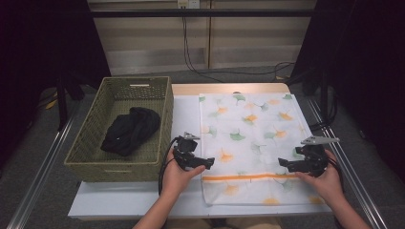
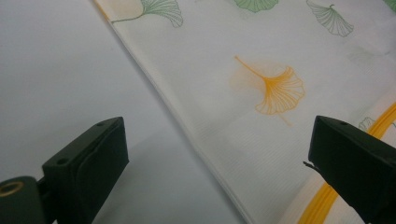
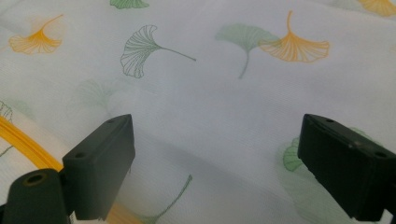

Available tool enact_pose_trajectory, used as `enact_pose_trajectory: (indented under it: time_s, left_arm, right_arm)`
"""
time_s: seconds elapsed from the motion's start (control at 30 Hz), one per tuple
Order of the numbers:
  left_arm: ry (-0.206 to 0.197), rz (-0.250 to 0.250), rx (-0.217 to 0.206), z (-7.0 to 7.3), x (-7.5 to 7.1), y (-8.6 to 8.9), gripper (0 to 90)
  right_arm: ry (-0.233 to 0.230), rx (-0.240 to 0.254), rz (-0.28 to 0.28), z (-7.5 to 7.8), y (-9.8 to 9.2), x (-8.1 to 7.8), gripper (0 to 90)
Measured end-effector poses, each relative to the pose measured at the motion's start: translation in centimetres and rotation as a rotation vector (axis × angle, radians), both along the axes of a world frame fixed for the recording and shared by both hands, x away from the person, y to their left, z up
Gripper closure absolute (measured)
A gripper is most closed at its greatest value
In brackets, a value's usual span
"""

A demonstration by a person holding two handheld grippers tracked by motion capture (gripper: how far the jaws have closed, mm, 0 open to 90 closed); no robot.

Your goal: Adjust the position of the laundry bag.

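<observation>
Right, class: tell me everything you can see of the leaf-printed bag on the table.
The leaf-printed bag is a white, fine-mesh-looking rectangle with orange and green fan-shaped leaves and an orange zip running across its near end. It lies flat on the white table, right of the wicker basket. The left gripper sits open at its left edge, the right gripper open over its right part; neither grips it.

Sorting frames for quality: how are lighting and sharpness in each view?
High view: dim, dark surroundings, cloth evenly lit, slightly soft. Left gripper view: leaf print sharp, near jaws blurred, soft shadow on the table. Right gripper view: print sharp, jaws soft, no glare.
</observation>
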State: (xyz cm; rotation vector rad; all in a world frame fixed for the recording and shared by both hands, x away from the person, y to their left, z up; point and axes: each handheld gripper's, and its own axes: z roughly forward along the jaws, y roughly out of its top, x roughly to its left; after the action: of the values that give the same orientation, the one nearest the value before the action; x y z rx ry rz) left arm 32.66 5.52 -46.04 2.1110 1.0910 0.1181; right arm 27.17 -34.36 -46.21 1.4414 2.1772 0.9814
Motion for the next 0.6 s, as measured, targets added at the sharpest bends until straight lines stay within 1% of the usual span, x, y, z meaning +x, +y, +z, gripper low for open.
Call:
enact_pose_trajectory:
  time_s: [0.03,0.07,0.1,0.17,0.2,0.23,0.27,0.3,0.33,0.4,0.43,0.47,0.5,0.53,0.6]
  left_arm:
    - [0.005,-0.003,-0.003,-0.1,0.0,0.0,4.7]
    - [0.006,0.0,-0.001,-0.1,0.0,0.1,4.7]
    - [0.01,0.011,-0.008,-0.2,0.0,0.1,4.7]
    - [0.015,0.007,-0.002,-0.3,0.0,0.3,4.6]
    - [0.015,0.02,-0.008,-0.3,-0.1,0.4,4.6]
    - [0.022,0.013,-0.003,-0.3,0.0,0.6,4.7]
    - [0.02,0.017,-0.002,-0.3,0.0,0.7,4.7]
    - [0.029,0.022,-0.005,-0.2,0.0,0.7,4.7]
    - [0.034,0.023,-0.007,-0.1,0.1,0.5,4.7]
    - [0.032,0.032,-0.012,-0.1,0.2,0.4,4.8]
    - [0.035,0.027,-0.014,0.0,0.3,0.1,4.9]
    - [0.032,0.025,-0.004,0.1,0.4,0.1,5.1]
    - [0.027,0.043,-0.02,0.2,0.7,0.0,5.9]
    - [0.031,0.042,-0.02,0.2,0.9,0.0,6.4]
    - [0.05,0.054,-0.041,0.2,1.3,-0.2,7.7]
  right_arm:
    - [-0.01,-0.006,0.005,-0.1,0.0,0.1,10.9]
    - [-0.007,-0.005,0.006,-0.1,0.1,0.2,10.9]
    - [-0.005,0.0,0.009,0.0,0.3,0.3,10.9]
    - [-0.011,0.0,0.013,0.0,0.4,0.4,11.0]
    - [-0.006,0.005,0.017,0.1,0.5,0.4,11.0]
    - [-0.014,0.003,0.023,0.1,0.6,0.5,10.9]
    - [-0.012,0.001,0.02,0.2,0.8,0.5,10.9]
    - [-0.013,-0.002,0.027,0.2,0.8,0.5,10.9]
    - [-0.011,-0.013,0.024,0.2,1.0,0.3,10.9]
    - [-0.005,-0.011,0.027,0.3,1.0,0.2,10.9]
    - [-0.017,-0.012,0.03,0.3,0.9,0.2,10.9]
    - [-0.016,-0.006,0.028,0.4,0.8,0.1,10.9]
    - [-0.017,-0.004,0.018,0.6,0.7,-0.1,10.9]
    - [-0.025,-0.005,0.021,0.6,0.6,-0.2,10.9]
    - [-0.033,0.0,0.013,0.7,0.3,-0.3,10.9]
